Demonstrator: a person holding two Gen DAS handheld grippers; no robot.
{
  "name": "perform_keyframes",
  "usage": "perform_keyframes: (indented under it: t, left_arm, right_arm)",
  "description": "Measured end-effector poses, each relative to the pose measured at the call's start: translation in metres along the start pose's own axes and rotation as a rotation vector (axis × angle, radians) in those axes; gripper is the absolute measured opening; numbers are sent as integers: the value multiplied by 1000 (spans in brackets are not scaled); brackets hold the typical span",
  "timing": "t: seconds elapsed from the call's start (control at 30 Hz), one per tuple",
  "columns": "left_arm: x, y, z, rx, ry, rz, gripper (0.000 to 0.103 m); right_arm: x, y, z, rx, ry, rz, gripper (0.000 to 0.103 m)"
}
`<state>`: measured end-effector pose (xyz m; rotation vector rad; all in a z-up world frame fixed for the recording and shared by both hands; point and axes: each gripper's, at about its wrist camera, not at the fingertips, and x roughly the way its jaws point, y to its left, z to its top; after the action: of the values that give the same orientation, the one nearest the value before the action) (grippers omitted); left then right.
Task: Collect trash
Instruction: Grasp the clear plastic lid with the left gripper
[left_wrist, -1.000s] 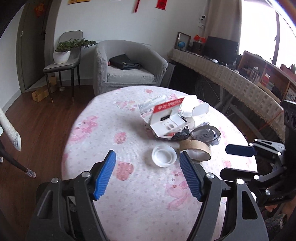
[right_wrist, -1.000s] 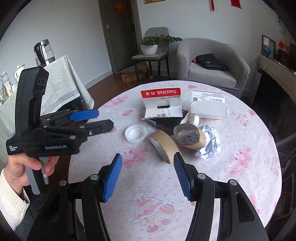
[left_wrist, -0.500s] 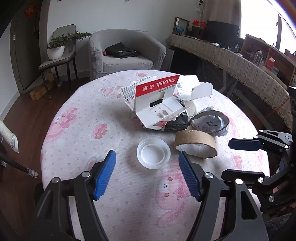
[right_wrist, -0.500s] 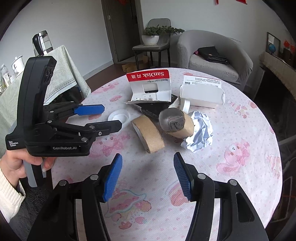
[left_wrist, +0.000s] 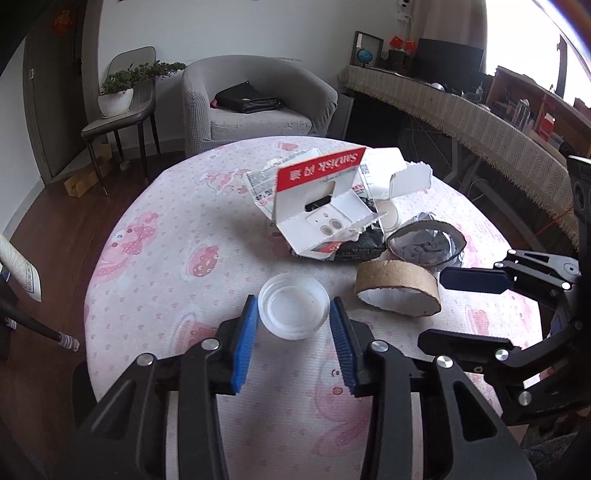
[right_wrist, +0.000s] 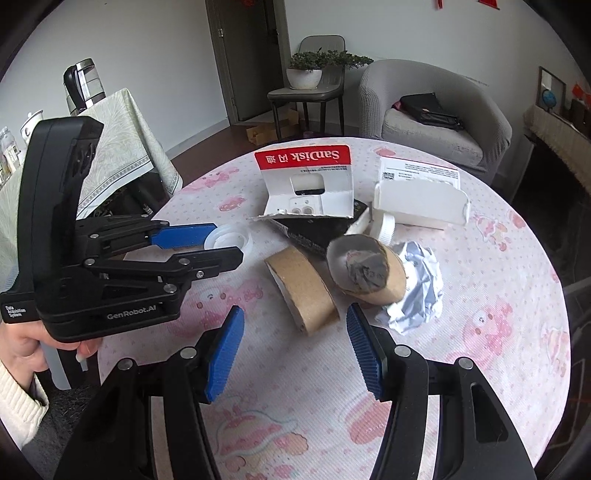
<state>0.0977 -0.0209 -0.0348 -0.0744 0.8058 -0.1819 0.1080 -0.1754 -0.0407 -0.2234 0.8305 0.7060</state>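
Note:
A white plastic lid (left_wrist: 293, 308) lies on the pink patterned round table (left_wrist: 177, 280). My left gripper (left_wrist: 292, 314) flanks it, jaws closing, blue pads a sliver off its rim. From the right wrist view the left gripper (right_wrist: 221, 246) comes in from the left over the lid (right_wrist: 231, 238). My right gripper (right_wrist: 295, 332) is open, and an empty cardboard tape roll (right_wrist: 303, 291) stands on edge just ahead of its fingertips. In the left wrist view the right gripper (left_wrist: 443, 310) sits beside that roll (left_wrist: 399, 291).
Behind lie a torn red-and-white SanDisk package (right_wrist: 308, 181), a black packet (right_wrist: 314, 229), a torn white box (right_wrist: 419, 205), a second roll stuffed with grey paper (right_wrist: 365, 271) and crumpled white paper (right_wrist: 421, 291). A grey armchair (left_wrist: 255, 99) and a chair with a plant (left_wrist: 118, 99) stand beyond.
The left jaws have narrowed from wide apart to close around the lid. Both grippers have come forward and lower towards the trash pile.

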Motion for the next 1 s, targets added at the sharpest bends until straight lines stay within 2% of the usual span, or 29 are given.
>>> perform_keyframes:
  t: [0.23,0.37,0.53,0.93,0.97,1.0]
  left_arm:
    - [-13,15,0,-67,-25,-25,42]
    - [-17,18,-4,-74,-23,-33,42]
    - [-26,33,-9,-96,-30,-22,42]
    - [-47,74,-19,-130,-46,8,42]
    - [-49,78,-20,-134,-47,9,42]
    - [-51,80,-21,-138,-48,10,42]
  right_arm:
    - [11,5,4,-11,15,-21,54]
    - [15,7,10,6,12,18,46]
    - [19,25,21,-28,3,29,45]
    - [42,37,38,-47,5,-53,45]
    - [43,36,38,-44,5,-53,49]
    - [44,36,38,-41,1,-52,58]
